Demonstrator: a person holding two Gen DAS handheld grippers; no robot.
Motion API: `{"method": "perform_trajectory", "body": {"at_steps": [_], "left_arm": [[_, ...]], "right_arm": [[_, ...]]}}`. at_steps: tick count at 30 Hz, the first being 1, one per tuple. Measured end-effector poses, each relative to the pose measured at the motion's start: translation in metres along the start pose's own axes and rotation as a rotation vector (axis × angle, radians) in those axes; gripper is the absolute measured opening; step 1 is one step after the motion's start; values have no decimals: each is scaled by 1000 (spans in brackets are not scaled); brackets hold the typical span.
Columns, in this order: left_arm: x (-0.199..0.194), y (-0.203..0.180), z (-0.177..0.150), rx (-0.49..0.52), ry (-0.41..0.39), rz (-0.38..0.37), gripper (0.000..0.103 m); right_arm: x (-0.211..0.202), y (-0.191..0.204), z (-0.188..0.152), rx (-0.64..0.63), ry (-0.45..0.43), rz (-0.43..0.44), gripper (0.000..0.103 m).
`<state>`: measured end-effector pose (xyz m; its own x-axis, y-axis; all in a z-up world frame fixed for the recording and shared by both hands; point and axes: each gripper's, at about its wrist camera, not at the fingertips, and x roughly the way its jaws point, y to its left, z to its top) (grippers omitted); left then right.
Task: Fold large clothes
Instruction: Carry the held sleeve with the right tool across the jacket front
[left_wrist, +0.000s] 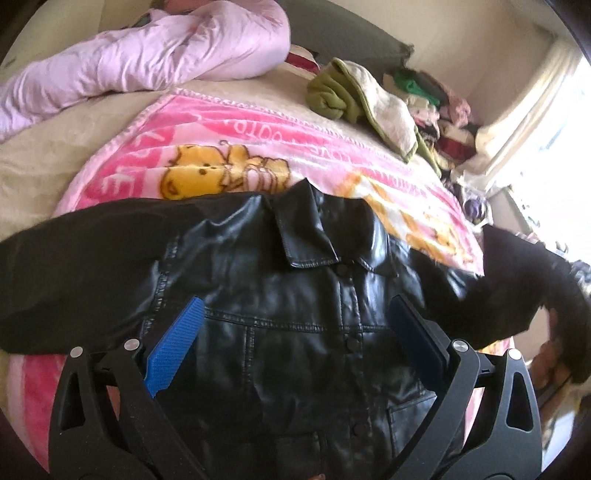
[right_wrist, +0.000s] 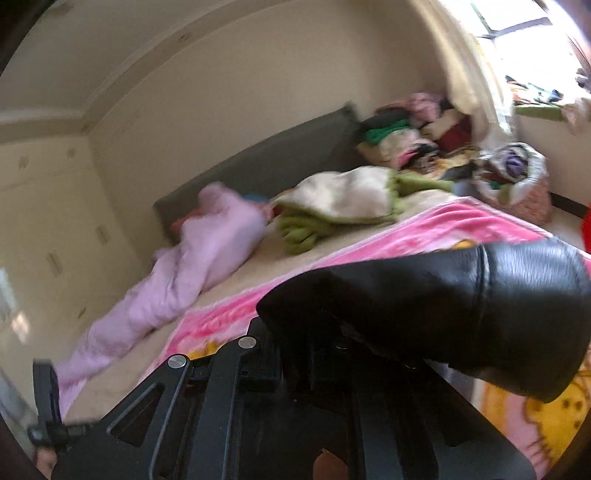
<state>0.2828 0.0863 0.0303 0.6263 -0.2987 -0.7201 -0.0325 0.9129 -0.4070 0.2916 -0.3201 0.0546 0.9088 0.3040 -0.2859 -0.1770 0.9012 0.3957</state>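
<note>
A black leather jacket (left_wrist: 295, 295) lies front up on a pink cartoon blanket (left_wrist: 147, 155) on the bed, collar away from me. My left gripper (left_wrist: 295, 317) hovers open over its chest, blue pads (left_wrist: 177, 339) apart, holding nothing. The jacket's right sleeve (left_wrist: 535, 288) is lifted off the bed at the right. In the right wrist view my right gripper (right_wrist: 314, 350) is shut on that sleeve (right_wrist: 461, 314), whose leather cuff end drapes over and hides the fingers.
A lilac quilt (left_wrist: 147, 59) lies bunched at the bed's far left. A green and cream blanket (left_wrist: 354, 96) and a pile of mixed clothes (left_wrist: 443, 110) sit at the far right by the curtain (left_wrist: 535, 92). A grey headboard (right_wrist: 277, 158) backs the bed.
</note>
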Motion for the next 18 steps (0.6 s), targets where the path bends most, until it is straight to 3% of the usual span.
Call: {"method": "perform_trajectory", "body": {"at_steps": [5,9,15,16,17,18], "left_arm": [[-5,24,-1,-92,-26,-84,94],[-6,34,-4,-126,-33,-99,94],[-5,41,-11,-129,-21,-97,94],[-4,42,-13,-131,-19,-99,94],[-3,42,-14,-134,-16,-102,94],[-2,43,-16,-138,-12,-107,94]], "right_arm": [[26,59,-35,-161,129,74,9],[53,96,-74,-267,255,121,10],[86,114,-132,-287,469,127,16],[88,112,-141,-267,497,133,26],[87,111,-144,-265,510,129,50],[83,111,-149,-264,523,126,64]]}}
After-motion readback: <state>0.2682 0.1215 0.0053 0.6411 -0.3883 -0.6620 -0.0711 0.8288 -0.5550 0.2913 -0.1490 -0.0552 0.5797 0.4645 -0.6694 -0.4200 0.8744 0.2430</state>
